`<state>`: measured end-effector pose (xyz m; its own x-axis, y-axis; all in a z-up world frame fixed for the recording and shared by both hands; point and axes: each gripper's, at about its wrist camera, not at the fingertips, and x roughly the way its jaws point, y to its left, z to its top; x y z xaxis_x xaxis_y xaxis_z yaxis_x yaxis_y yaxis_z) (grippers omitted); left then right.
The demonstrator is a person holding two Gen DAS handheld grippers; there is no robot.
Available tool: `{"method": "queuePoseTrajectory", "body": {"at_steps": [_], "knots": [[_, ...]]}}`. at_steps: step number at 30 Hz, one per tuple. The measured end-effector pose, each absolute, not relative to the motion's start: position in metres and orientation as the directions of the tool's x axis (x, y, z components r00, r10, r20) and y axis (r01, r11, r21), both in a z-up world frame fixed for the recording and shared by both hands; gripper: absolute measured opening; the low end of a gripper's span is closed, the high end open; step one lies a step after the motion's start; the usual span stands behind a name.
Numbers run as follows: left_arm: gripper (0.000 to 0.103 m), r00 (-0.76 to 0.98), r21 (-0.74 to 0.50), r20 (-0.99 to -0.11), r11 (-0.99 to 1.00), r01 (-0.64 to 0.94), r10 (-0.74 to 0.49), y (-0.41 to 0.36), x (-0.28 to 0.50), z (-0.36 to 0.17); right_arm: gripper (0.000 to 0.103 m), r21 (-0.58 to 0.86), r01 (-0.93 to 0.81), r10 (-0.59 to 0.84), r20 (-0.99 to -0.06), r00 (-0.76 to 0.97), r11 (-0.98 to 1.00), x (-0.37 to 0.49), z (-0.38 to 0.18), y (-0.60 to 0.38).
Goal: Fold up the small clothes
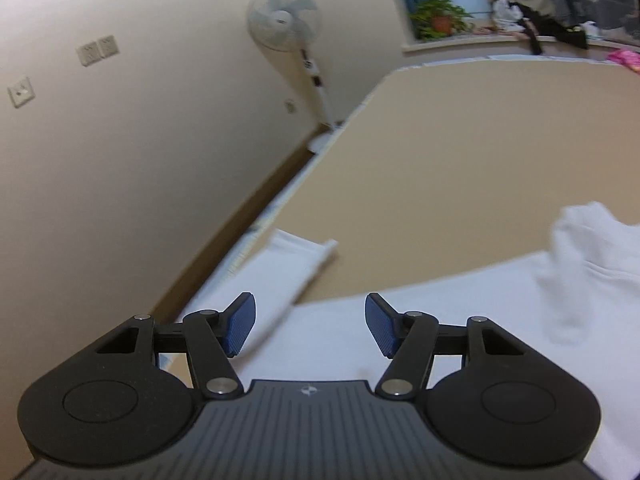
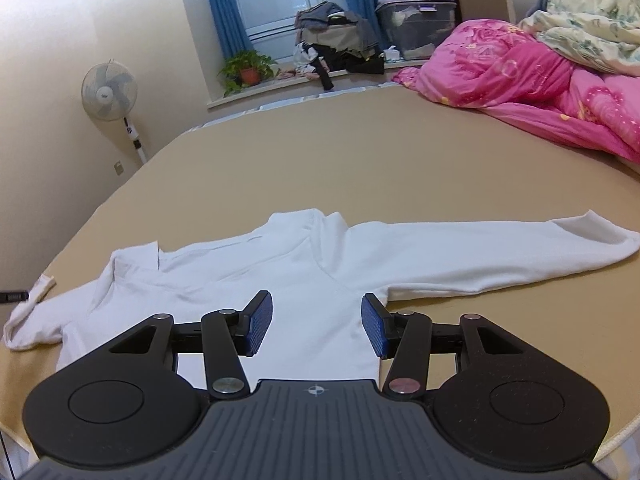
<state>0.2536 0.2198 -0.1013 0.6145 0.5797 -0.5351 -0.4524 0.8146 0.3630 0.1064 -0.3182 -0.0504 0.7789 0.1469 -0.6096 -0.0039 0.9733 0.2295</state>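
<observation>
A white long-sleeved top (image 2: 288, 272) lies spread on the tan bed sheet (image 2: 360, 160), its right sleeve (image 2: 500, 252) stretched out to the right and its left sleeve (image 2: 28, 316) bent near the bed's left edge. My right gripper (image 2: 316, 324) hovers open over the top's body near its right side, nothing between its blue pads (image 2: 258, 326). In the left wrist view the same top (image 1: 400, 332) is blurred, its left sleeve (image 1: 288, 268) reaching toward the bed edge. My left gripper (image 1: 310, 326) is open above the fabric, with nothing gripped.
A pink quilt (image 2: 540, 84) and a pale floral quilt (image 2: 592, 12) are heaped at the far right of the bed. A standing fan (image 1: 284, 20) stands by the wall beyond the bed's left edge. A windowsill holds a potted plant (image 2: 248, 70), clothes and a storage box (image 2: 416, 20).
</observation>
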Motion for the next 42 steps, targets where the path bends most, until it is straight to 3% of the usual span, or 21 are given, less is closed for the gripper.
{"method": "queuePoseTrajectory", "body": {"at_steps": [3,5,8,16,18,21,24,25,27,29,33,34,35,37,39,42], "knots": [[0.058,0.572,0.354,-0.548,0.789,-0.503,0.611,0.24,0.269,-0.111,0.051,0.209,-0.013,0.142,-0.618,0.773,0.978,0.109,-0.052,-0.314],[0.042,0.533,0.37,-0.553,0.762,-0.531,0.64,0.251,0.279,-0.118,0.051,0.202,-0.014,0.14,-0.624,0.768,0.979,0.11,-0.053,-0.313],[0.04,0.483,0.422,-0.548,0.724,-0.545,0.683,0.265,0.297,-0.13,0.051,0.196,-0.014,0.138,-0.633,0.762,0.98,0.113,-0.055,-0.313],[0.04,0.439,0.413,-0.619,0.745,-0.523,0.651,0.292,0.321,-0.157,0.051,0.168,-0.027,0.133,-0.661,0.739,0.985,0.12,-0.064,-0.308],[0.009,0.43,0.406,-0.627,0.743,-0.532,0.65,0.299,0.322,-0.159,0.051,0.163,-0.032,0.134,-0.665,0.735,0.986,0.122,-0.065,-0.307],[0.005,0.426,0.362,-0.643,0.743,-0.563,0.636,0.31,0.319,-0.151,0.051,0.161,-0.041,0.14,-0.669,0.73,0.986,0.124,-0.067,-0.305],[0.005,0.504,0.35,-0.586,0.759,-0.549,0.635,0.287,0.312,-0.121,0.049,0.162,-0.054,0.15,-0.672,0.725,0.985,0.126,-0.067,-0.304],[0.005,0.552,0.316,-0.574,0.785,-0.533,0.606,0.276,0.307,-0.108,0.046,0.164,-0.058,0.155,-0.673,0.724,0.985,0.127,-0.068,-0.304],[0.005,0.664,0.21,-0.548,0.852,-0.48,0.509,0.247,0.294,-0.076,0.025,0.172,-0.072,0.171,-0.673,0.72,0.982,0.128,-0.069,-0.302],[0.005,0.783,0.102,-0.488,0.916,-0.388,0.386,0.208,0.273,-0.041,0.013,0.179,-0.09,0.188,-0.671,0.717,0.98,0.128,-0.069,-0.298],[0.005,0.929,-0.105,-0.37,0.992,-0.074,0.03,0.109,0.234,-0.001,0.012,0.191,-0.117,0.217,-0.675,0.705,0.975,0.129,-0.071,-0.289],[0.007,0.922,-0.149,-0.379,0.989,0.019,-0.075,0.084,0.229,-0.002,0.012,0.2,-0.121,0.226,-0.676,0.702,0.972,0.129,-0.071,-0.288],[0.015,0.893,-0.191,-0.412,0.976,0.108,-0.179,0.061,0.227,-0.007,0.012,0.21,-0.123,0.235,-0.678,0.697,0.97,0.13,-0.071,-0.287],[0.026,0.769,-0.256,-0.53,0.931,0.259,-0.359,0.025,0.224,-0.024,0.012,0.236,-0.121,0.254,-0.683,0.685,0.964,0.131,-0.073,-0.288],[0.026,0.717,-0.259,-0.568,0.914,0.311,-0.404,0.017,0.21,-0.033,0.013,0.257,-0.111,0.263,-0.689,0.676,0.96,0.131,-0.073,-0.289],[0.026,0.751,-0.18,-0.595,0.958,0.223,-0.287,0.047,0.192,-0.025,0.013,0.272,-0.105,0.27,-0.687,0.675,0.956,0.13,-0.073,-0.292]]}}
